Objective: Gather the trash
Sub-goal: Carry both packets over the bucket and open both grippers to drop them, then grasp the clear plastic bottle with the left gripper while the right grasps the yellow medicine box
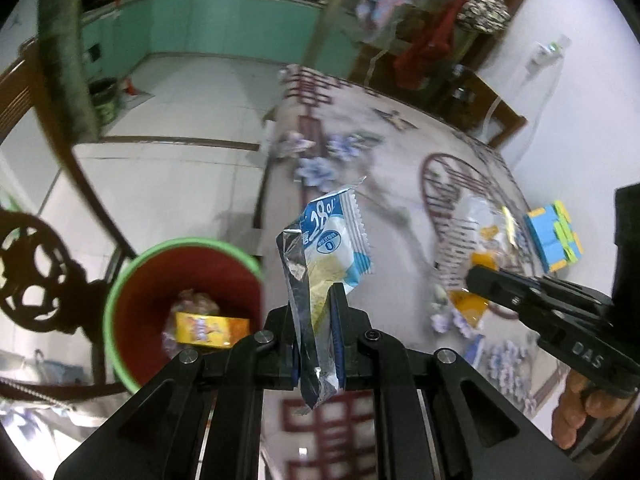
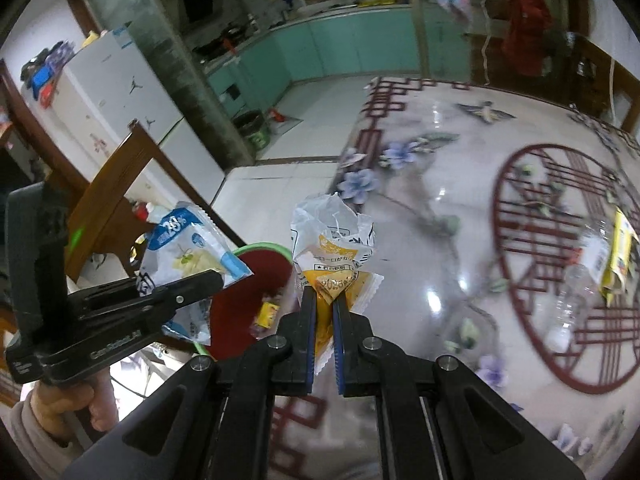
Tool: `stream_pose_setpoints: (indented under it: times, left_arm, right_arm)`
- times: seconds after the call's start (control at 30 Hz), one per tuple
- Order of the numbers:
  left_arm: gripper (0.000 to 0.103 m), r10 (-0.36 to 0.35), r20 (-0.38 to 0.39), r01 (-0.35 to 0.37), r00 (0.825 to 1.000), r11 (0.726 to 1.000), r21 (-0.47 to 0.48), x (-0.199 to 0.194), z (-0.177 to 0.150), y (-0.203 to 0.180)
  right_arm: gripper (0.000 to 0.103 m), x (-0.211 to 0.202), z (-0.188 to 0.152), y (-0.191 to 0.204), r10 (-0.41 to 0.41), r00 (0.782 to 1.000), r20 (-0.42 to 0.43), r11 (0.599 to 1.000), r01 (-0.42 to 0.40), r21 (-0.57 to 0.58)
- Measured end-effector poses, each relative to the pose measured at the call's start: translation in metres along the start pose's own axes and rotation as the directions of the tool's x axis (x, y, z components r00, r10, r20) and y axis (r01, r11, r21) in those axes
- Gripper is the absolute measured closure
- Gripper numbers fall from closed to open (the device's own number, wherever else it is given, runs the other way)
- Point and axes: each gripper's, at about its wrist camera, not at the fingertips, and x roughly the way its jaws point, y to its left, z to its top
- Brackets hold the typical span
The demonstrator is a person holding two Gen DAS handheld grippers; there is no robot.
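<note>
Left gripper (image 1: 318, 320) clamped on blue wrapper (image 1: 334, 240), right gripper (image 2: 325, 304) pinching yellow wrapper (image 2: 334, 256), bin (image 1: 120, 280) near-left w/ trash inside.

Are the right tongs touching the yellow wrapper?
Touching. The right wrist view shows the right tongs shut on the yellow wrapper, both blue pads pressing it.

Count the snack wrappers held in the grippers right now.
2. A blue-and-white wrapper is pinched in the left gripper; a yellow-and-white wrapper is pinched in the right gripper. Both are near the bin.
</note>
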Motion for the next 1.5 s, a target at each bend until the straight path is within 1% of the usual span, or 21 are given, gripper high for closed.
stream_pose_setpoints:
  times: [0.13,0.37,0.57,0.6,0.63,0.67,0.7,0.73,0.8,0.87,0.93,1.03,1.13,1.23,1.3,1.33,1.37,1.43,1.47,1.5]
  left_arm:
    - [0.092,0.015,-0.003,-0.016,1.000,0.999,-0.035,0.003,0.004,0.025]
    - [0.091,0.044,-0.016,-0.045,0.999,0.997,-0.056,0.010,0.005,0.054]
    - [0.090,0.079,-0.034,-0.082,0.996,0.992,-0.091,0.018,0.007,0.078]
    - [0.084,0.092,-0.031,-0.094,0.995,0.991,-0.096,0.018,0.008,0.081]
    - [0.070,0.109,-0.020,-0.110,0.994,0.988,-0.111,0.017,0.010,0.086]
    - [0.057,0.114,-0.013,-0.115,0.993,0.985,-0.126,0.016,0.010,0.090]
    - [0.032,0.115,-0.003,-0.115,0.993,0.982,-0.149,0.014,0.010,0.094]
    - [0.024,0.115,0.015,-0.110,0.993,0.978,-0.179,0.011,0.010,0.098]
    - [0.024,0.110,0.042,-0.098,0.993,0.971,-0.217,0.006,0.010,0.103]
    - [0.023,0.121,0.035,-0.111,0.992,0.970,-0.216,0.006,0.012,0.102]
    - [0.023,0.131,0.032,-0.122,0.991,0.971,-0.206,0.005,0.013,0.098]
    - [0.023,0.113,0.038,-0.104,0.993,0.977,-0.185,0.002,0.010,0.083]
    - [0.020,0.065,0.016,-0.062,0.998,0.989,-0.136,0.006,0.007,0.056]
    - [0.020,0.011,-0.012,-0.012,1.000,0.997,-0.081,0.016,0.003,0.023]
    - [0.020,-0.023,-0.029,0.022,0.999,0.999,-0.046,0.021,0.000,-0.001]
    - [0.020,-0.041,-0.037,0.040,0.998,0.999,-0.023,0.024,-0.002,-0.015]
    - [0.020,-0.054,-0.044,0.055,0.998,0.999,0.002,0.026,-0.004,-0.029]
    - [0.020,-0.071,-0.055,0.073,0.996,0.996,0.041,0.029,-0.009,-0.054]
    - [0.020,-0.078,-0.060,0.081,0.995,0.995,0.053,0.032,-0.011,-0.068]
    - [0.020,-0.084,-0.067,0.088,0.994,0.994,0.060,0.035,-0.014,-0.079]
  right_arm:
    - [0.097,0.016,0.002,0.023,0.006,1.000,-0.028,1.000,-0.006,-0.024]
    - [0.097,0.045,0.006,0.051,0.016,0.997,-0.072,0.999,-0.020,-0.050]
    - [0.097,0.071,0.007,0.074,0.055,0.991,-0.122,0.995,-0.065,-0.074]
    - [0.096,0.076,0.008,0.077,0.066,0.989,-0.133,0.993,-0.077,-0.084]
    - [0.096,0.079,0.008,0.080,0.071,0.987,-0.143,0.992,-0.085,-0.093]
    - [0.093,0.084,0.008,0.083,0.072,0.987,-0.147,0.991,-0.088,-0.105]
    - [0.086,0.086,0.008,0.085,0.067,0.987,-0.146,0.990,-0.084,-0.112]
    - [0.081,0.089,0.008,0.087,0.055,0.988,-0.142,0.990,-0.072,-0.119]
    - [0.062,0.089,0.009,0.088,0.039,0.991,-0.127,0.991,-0.055,-0.119]
    - [0.054,0.084,0.009,0.083,0.041,0.994,-0.105,0.993,-0.052,-0.105]
    - [0.053,0.078,0.009,0.077,0.046,0.995,-0.091,0.995,-0.054,-0.086]
    - [0.053,0.062,0.008,0.059,0.019,0.999,-0.049,0.999,-0.021,-0.035]
    - [0.053,0.041,0.004,0.028,-0.031,0.999,-0.017,0.999,0.031,0.028]
    - [0.053,0.017,-0.004,-0.022,-0.120,0.993,0.007,0.986,0.118,0.114]
    - [0.053,-0.005,-0.010,-0.065,-0.185,0.983,0.014,0.964,0.179,0.197]
    - [0.053,-0.019,-0.014,-0.092,-0.225,0.974,0.019,0.945,0.213,0.248]
    - [0.053,-0.029,-0.015,-0.111,-0.254,0.967,0.026,0.932,0.237,0.276]
    - [0.052,-0.051,-0.016,-0.152,-0.341,0.939,0.040,0.893,0.310,0.325]
    - [0.047,-0.059,-0.015,-0.175,-0.394,0.919,0.034,0.868,0.360,0.341]
    - [0.043,-0.063,-0.013,-0.202,-0.452,0.892,0.015,0.837,0.417,0.355]
